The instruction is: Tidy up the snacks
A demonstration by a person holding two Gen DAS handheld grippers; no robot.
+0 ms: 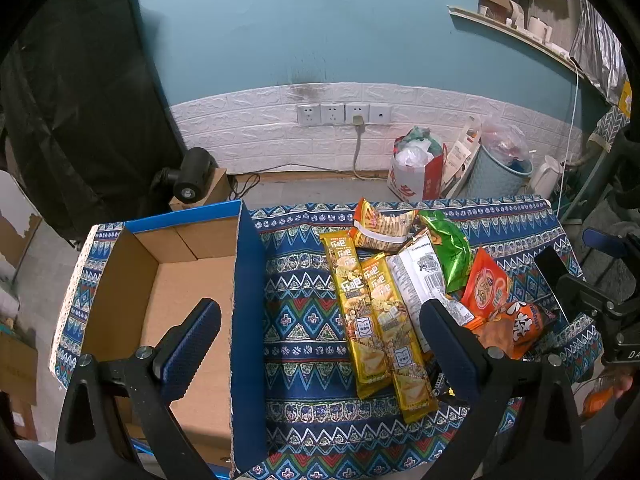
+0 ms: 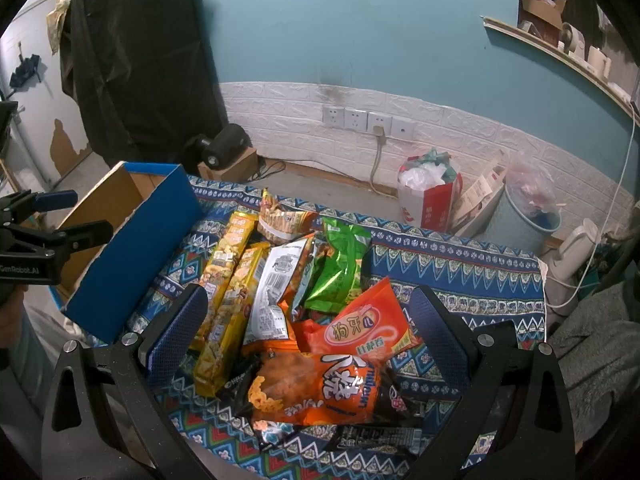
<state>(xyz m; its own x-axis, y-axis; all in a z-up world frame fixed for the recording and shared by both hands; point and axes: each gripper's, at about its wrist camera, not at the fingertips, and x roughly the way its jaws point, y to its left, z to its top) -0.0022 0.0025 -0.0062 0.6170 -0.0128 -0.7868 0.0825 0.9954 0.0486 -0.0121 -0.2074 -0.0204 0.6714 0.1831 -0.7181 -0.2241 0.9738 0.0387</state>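
Snack pile [image 2: 304, 300] lies between the wide-open right tool [image 2: 316, 328], ungrasped.

Wall [image 1: 304, 20]: teal paint above, with a dark smudge near the middle; white embossed brick-pattern panel [image 1: 440, 108] below.

Sockets [image 1: 344, 114]: four white plates in a row, one with a plug and a grey cable [image 1: 356, 152] hanging to the floor.

Shelf [image 1: 516, 34]: narrow ledge, upper right, carrying white containers and boxes (contents too small to tell).

Black sheet [image 1: 80, 120]: draped over a tall form, left.

Floor [image 1: 304, 190]: grey, with a wooden skirting strip.

On the floor by the wall: red-and-white paper bag [image 1: 416, 176], stuffed full; pale blue bin [image 1: 498, 176]; white kettle [image 1: 546, 176]; black cylindrical device [image 1: 194, 176] on a cardboard box.

Tabletop: covered by a blue patterned cloth [image 1: 304, 320].
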